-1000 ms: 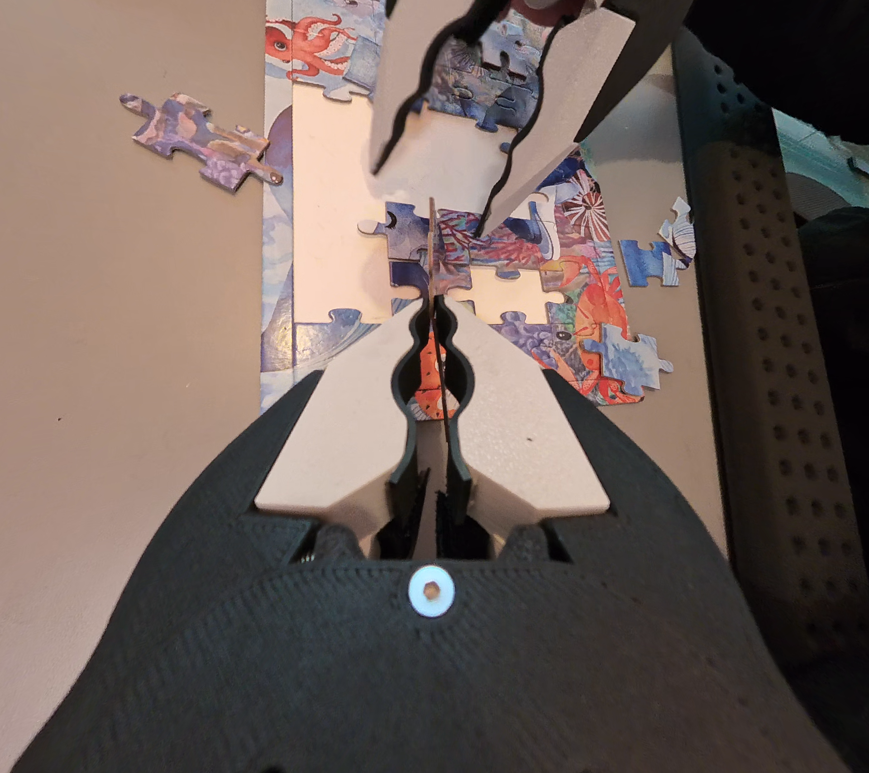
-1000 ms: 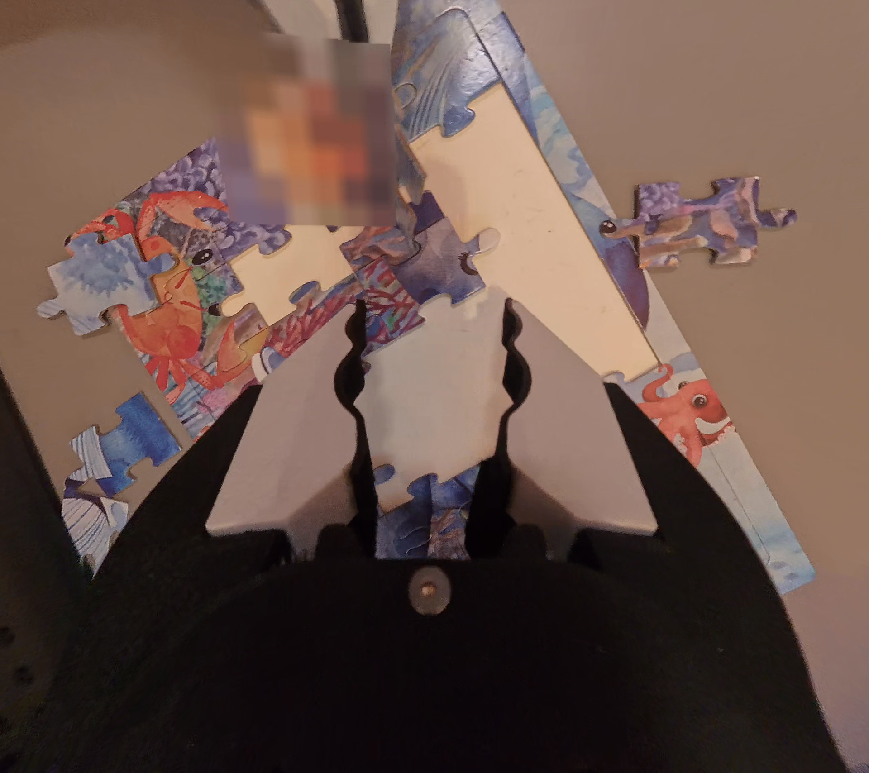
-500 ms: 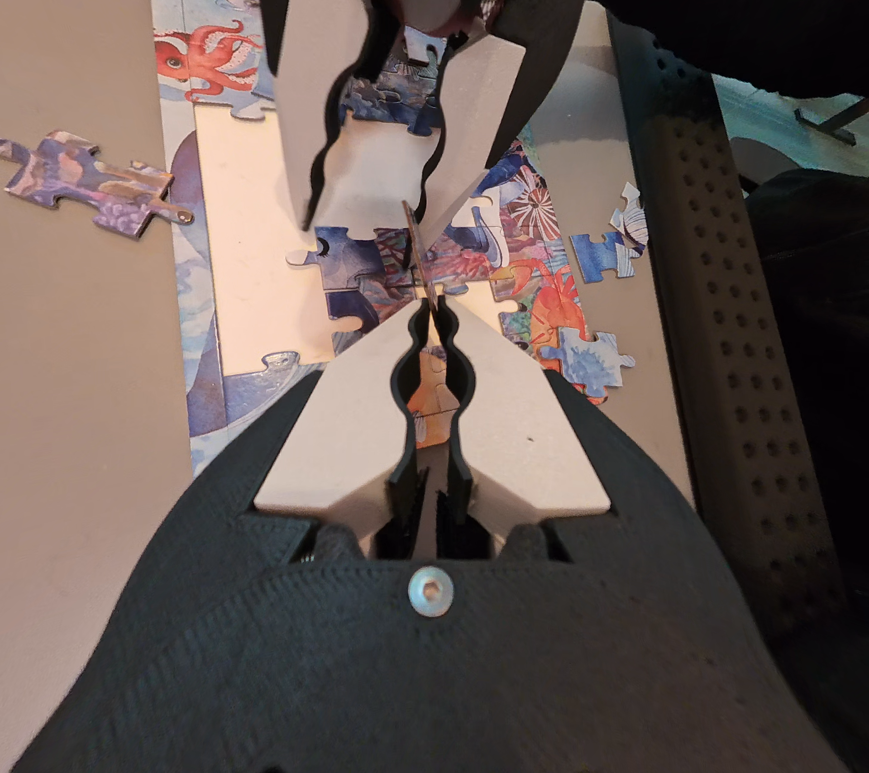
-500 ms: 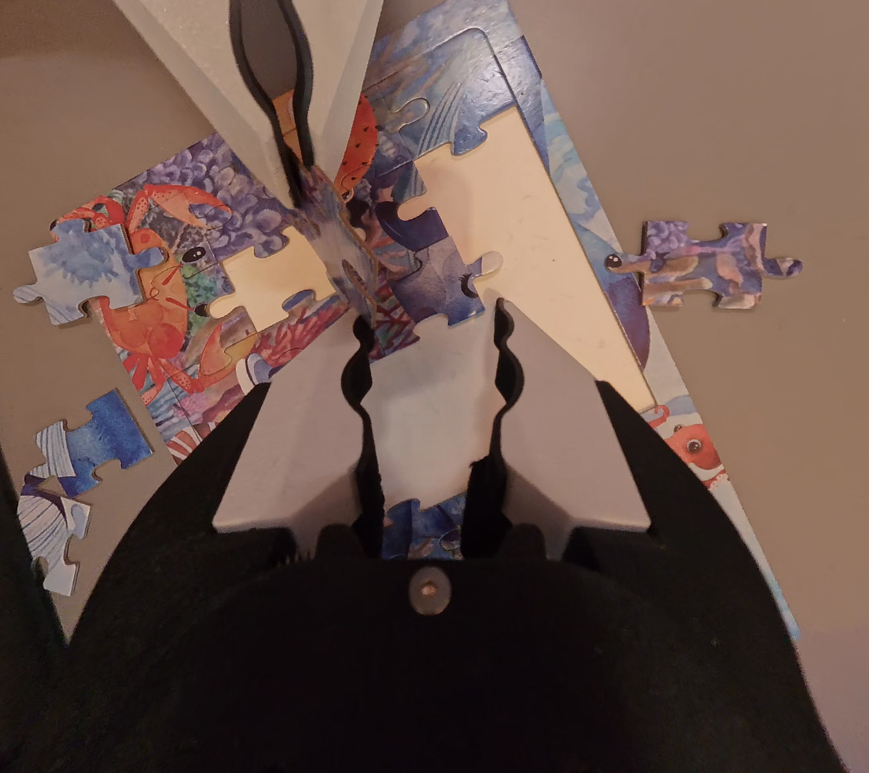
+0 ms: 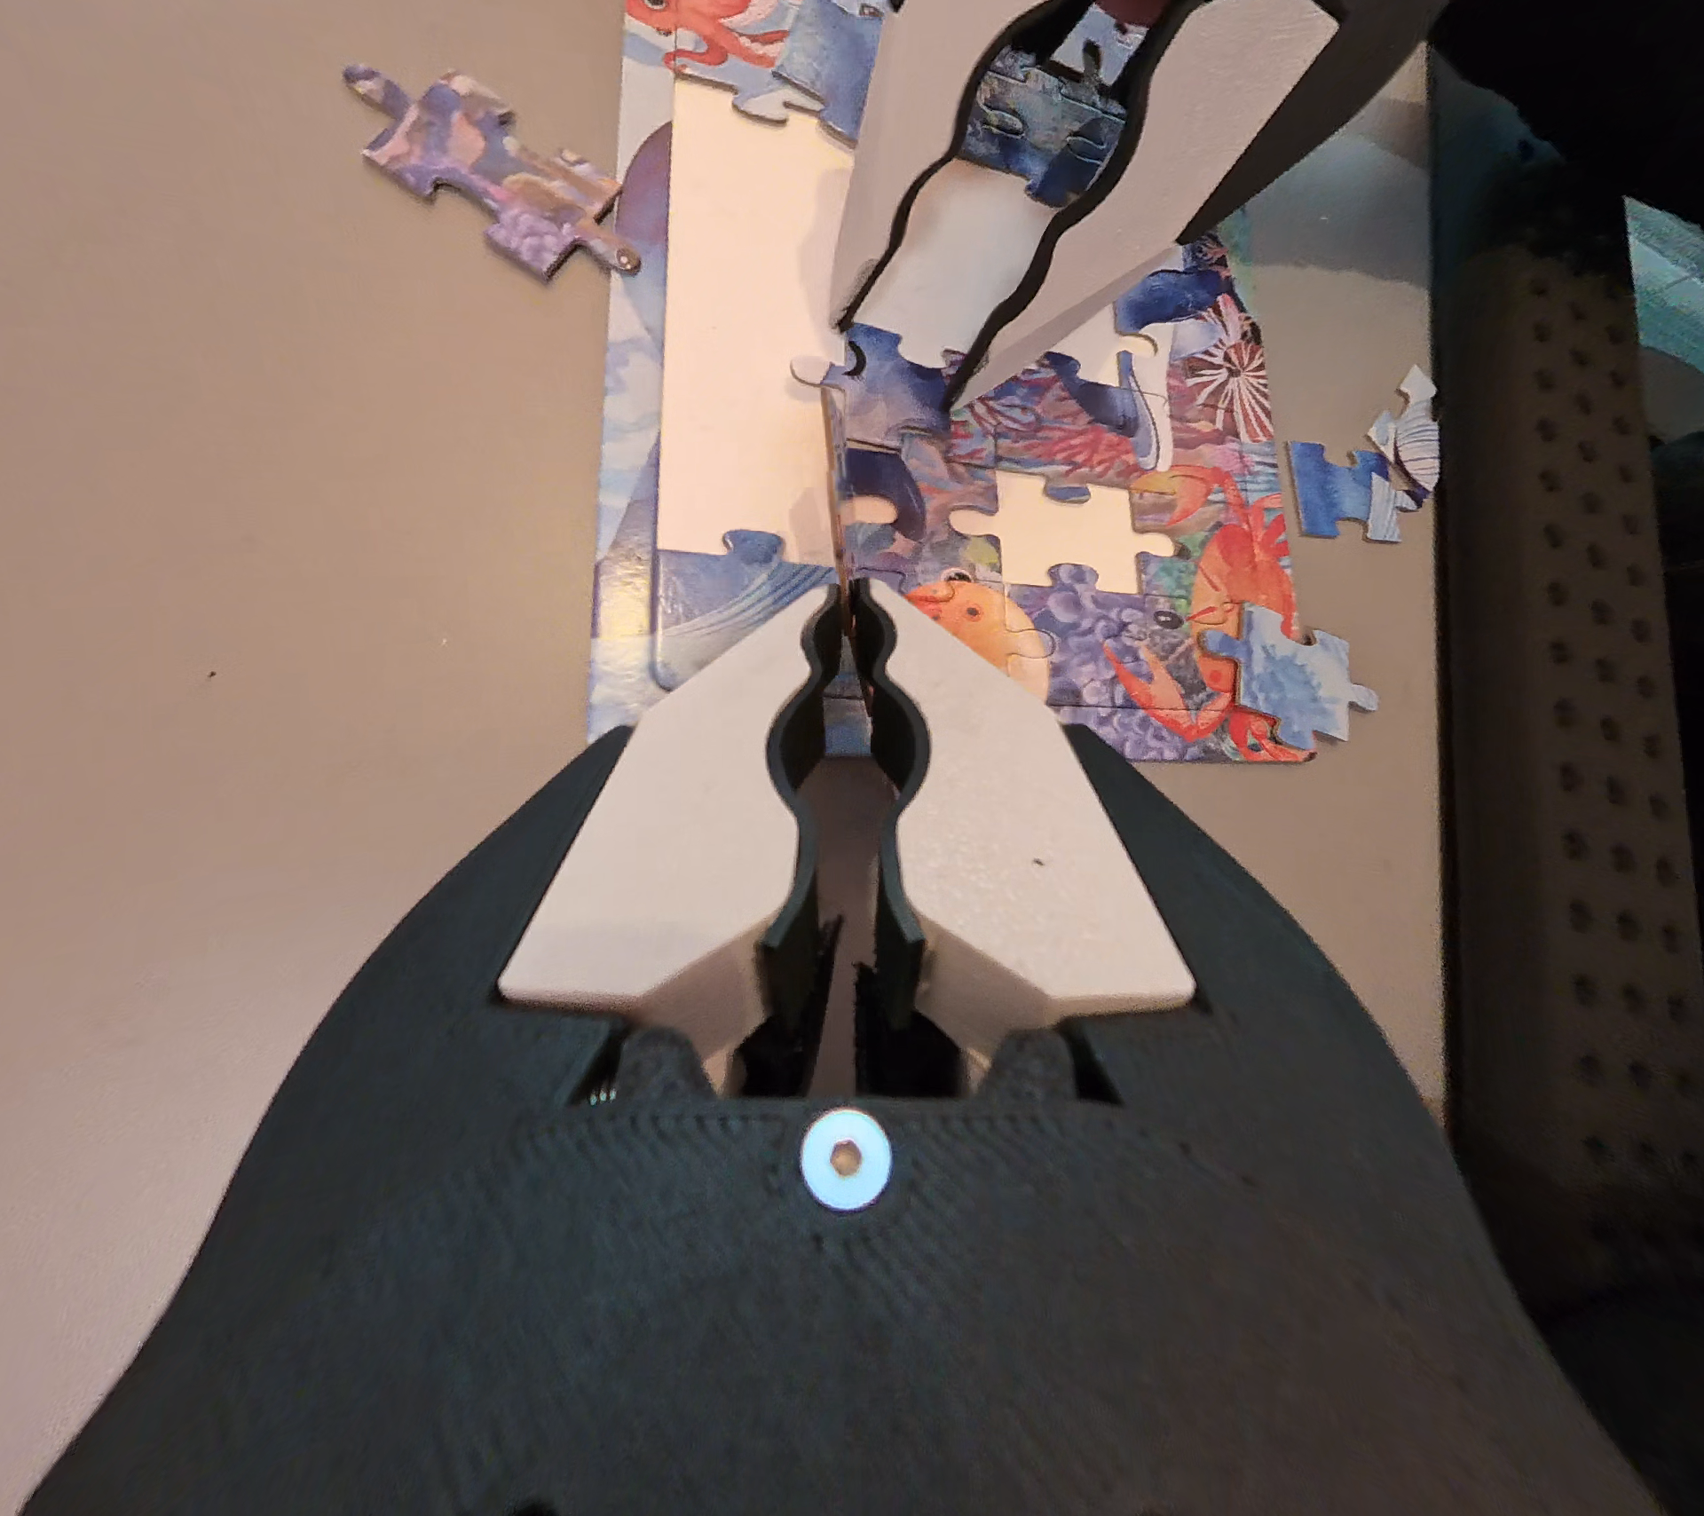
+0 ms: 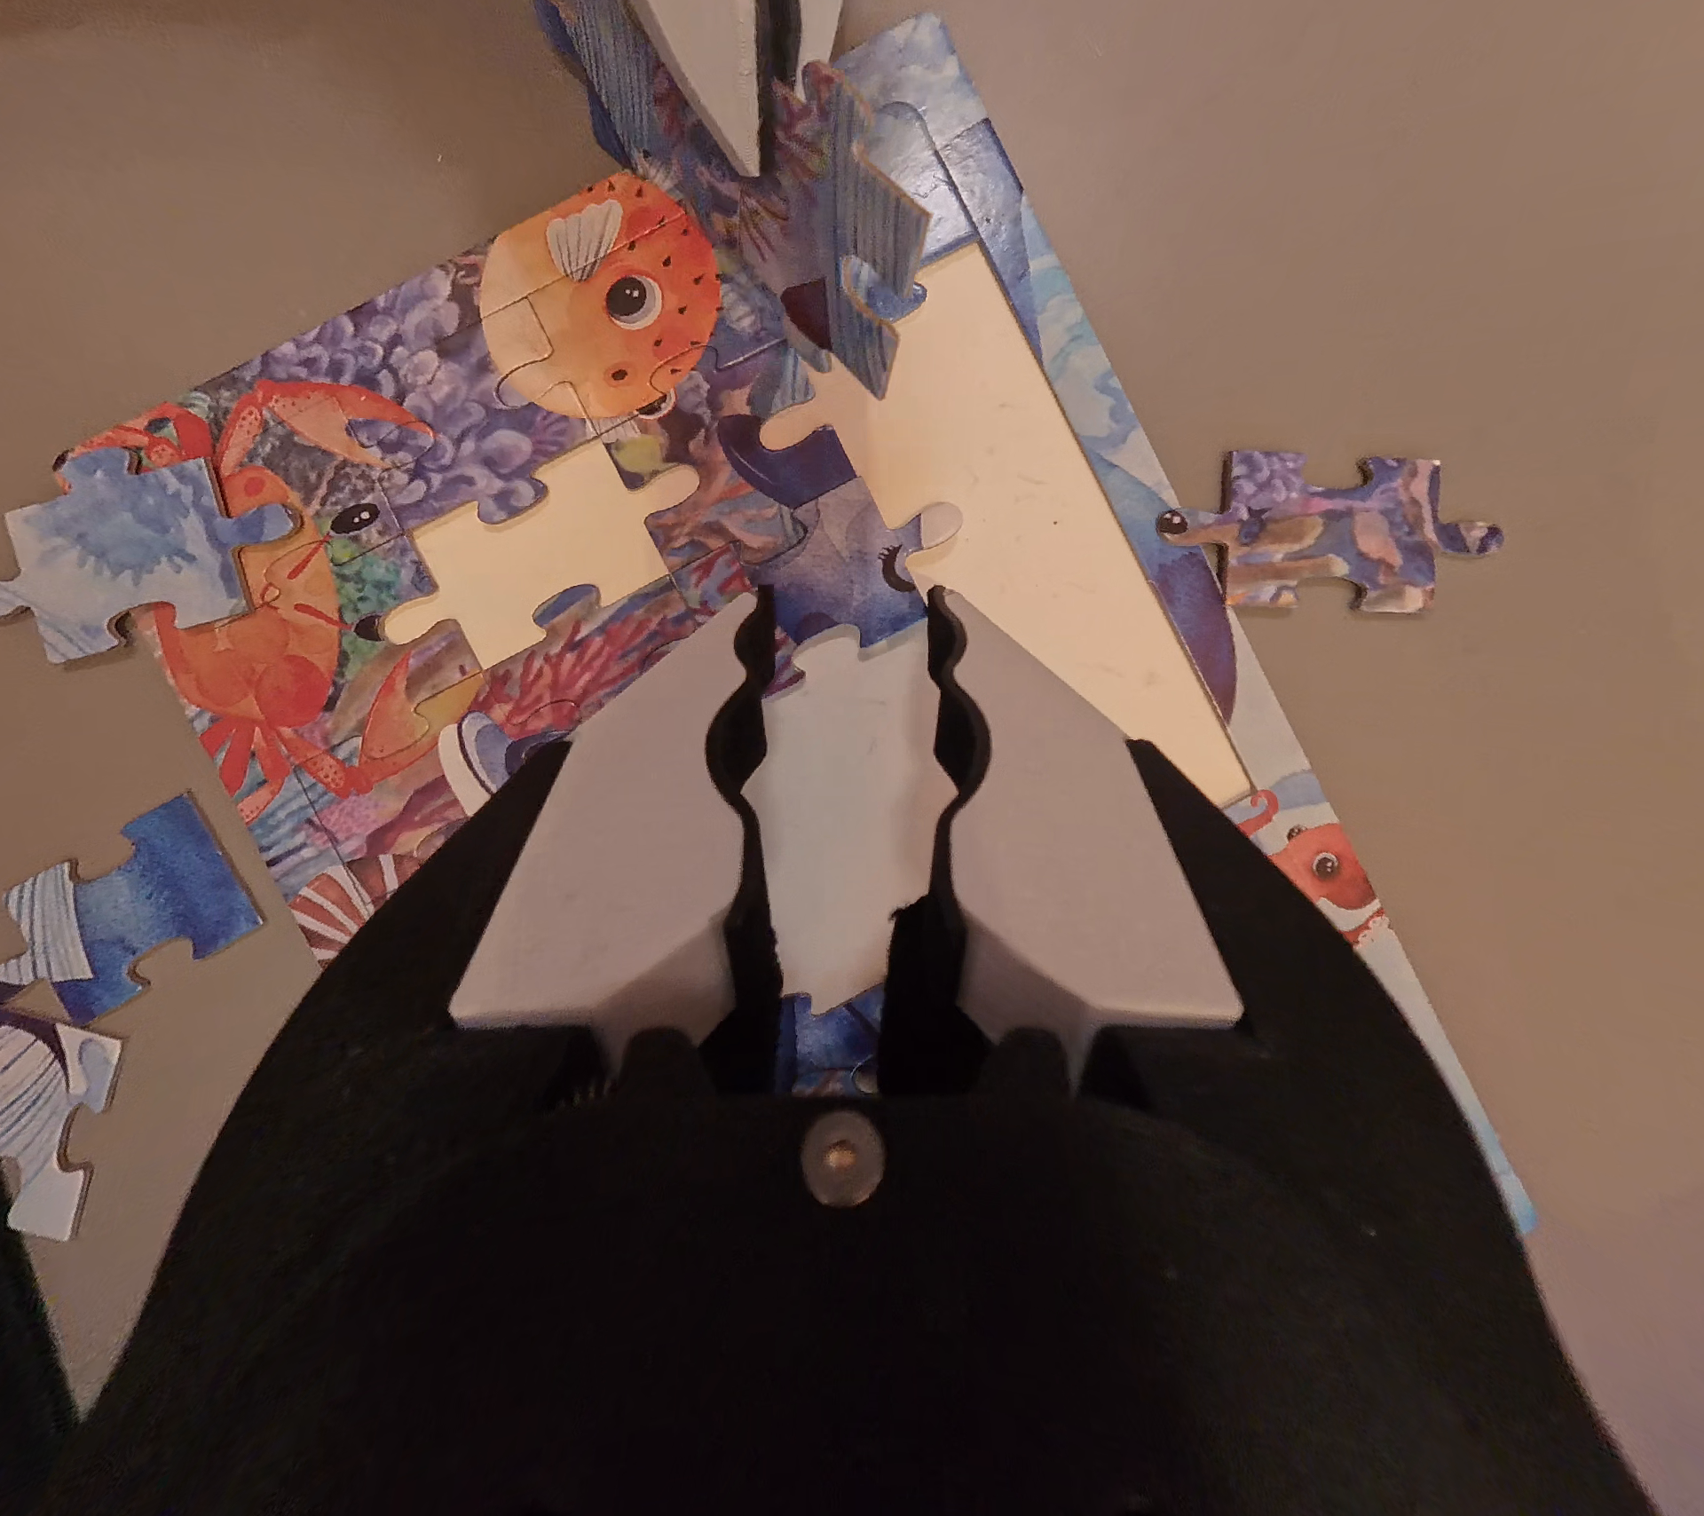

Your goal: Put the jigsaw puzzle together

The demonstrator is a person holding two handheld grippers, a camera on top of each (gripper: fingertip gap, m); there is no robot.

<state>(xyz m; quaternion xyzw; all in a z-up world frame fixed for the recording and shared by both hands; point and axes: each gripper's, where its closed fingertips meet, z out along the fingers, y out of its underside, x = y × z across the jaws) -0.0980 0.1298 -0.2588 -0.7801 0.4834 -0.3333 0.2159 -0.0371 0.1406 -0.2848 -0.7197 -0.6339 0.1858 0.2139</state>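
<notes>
The jigsaw tray (image 5: 728, 328) lies on a tan table, partly filled with sea-creature pieces, with a bare cream floor on its left and a small gap (image 5: 1070, 540). It also shows in the right wrist view (image 6: 968, 476). My left gripper (image 5: 848, 596) is shut on a blue striped puzzle piece (image 5: 834, 476), held upright and edge-on over the edge of the assembled part. That piece also shows in the right wrist view (image 6: 857, 227), under the left gripper (image 6: 775, 153). My right gripper (image 6: 848, 596) is open and empty, its tips low over a dark blue placed piece (image 6: 848, 568). It reaches in from the top of the left wrist view (image 5: 899, 360).
A loose purple piece (image 5: 489, 181) lies left of the tray. A light blue piece (image 5: 1291, 669) rests on the tray's crab corner. Two blue and white loose pieces (image 5: 1337, 490) lie to the right, beside a dark perforated object (image 5: 1567, 642).
My left gripper has carried the held piece leftward, from over the assembled middle to its left edge. The right gripper has stayed open over the dark blue piece.
</notes>
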